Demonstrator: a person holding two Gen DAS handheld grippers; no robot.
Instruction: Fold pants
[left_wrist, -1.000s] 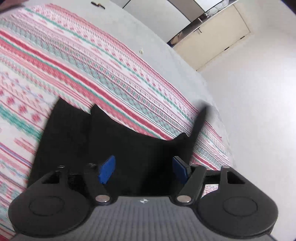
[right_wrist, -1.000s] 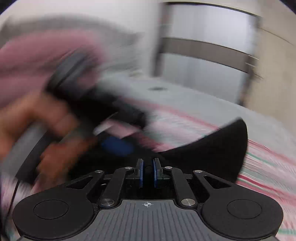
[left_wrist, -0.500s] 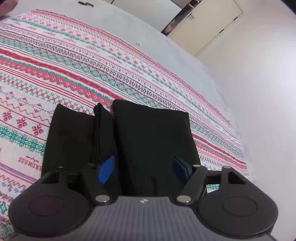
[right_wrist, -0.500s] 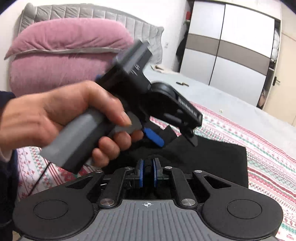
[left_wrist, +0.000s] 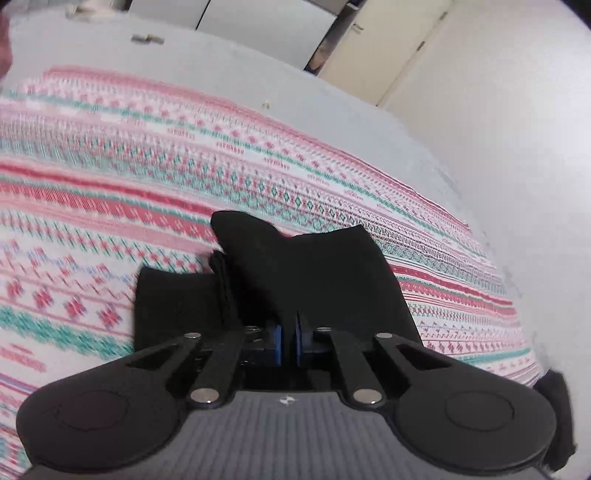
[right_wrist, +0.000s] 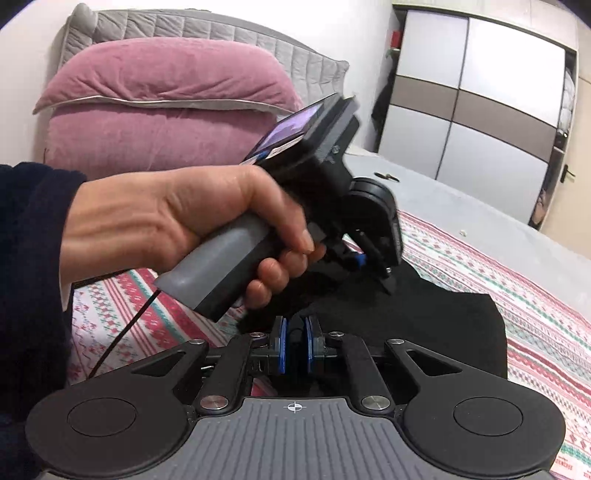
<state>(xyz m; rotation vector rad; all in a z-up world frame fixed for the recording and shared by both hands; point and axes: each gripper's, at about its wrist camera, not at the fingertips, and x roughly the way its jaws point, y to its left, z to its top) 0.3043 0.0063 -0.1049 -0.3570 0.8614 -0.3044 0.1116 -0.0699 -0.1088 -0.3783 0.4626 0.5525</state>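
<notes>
Seen along the left gripper (left_wrist: 287, 341), the black pants (left_wrist: 306, 280) lie directly ahead on the striped bedspread (left_wrist: 184, 177), already doubled into a compact stack with a lower layer sticking out to the left. The blue pads (left_wrist: 277, 341) stand almost together, and black cloth rises straight from between them in a lifted peak — I judge them clamped on the near edge of the top layer. The stack's long axis runs away from the tongs toward the far side of the bed, so a fold would carry this edge forward along that line. From the right wrist, the right gripper (right_wrist: 294, 345) likewise has its pads close together with dark fabric between them, apparently pinching the same near edge of the pants (right_wrist: 424, 325). The person's left hand (right_wrist: 184, 225) holds the other tool just ahead and to the left, its tip down on the cloth. Both grippers sit at the near edge, close beside each other — neither is clearly nearer to the far end.
</notes>
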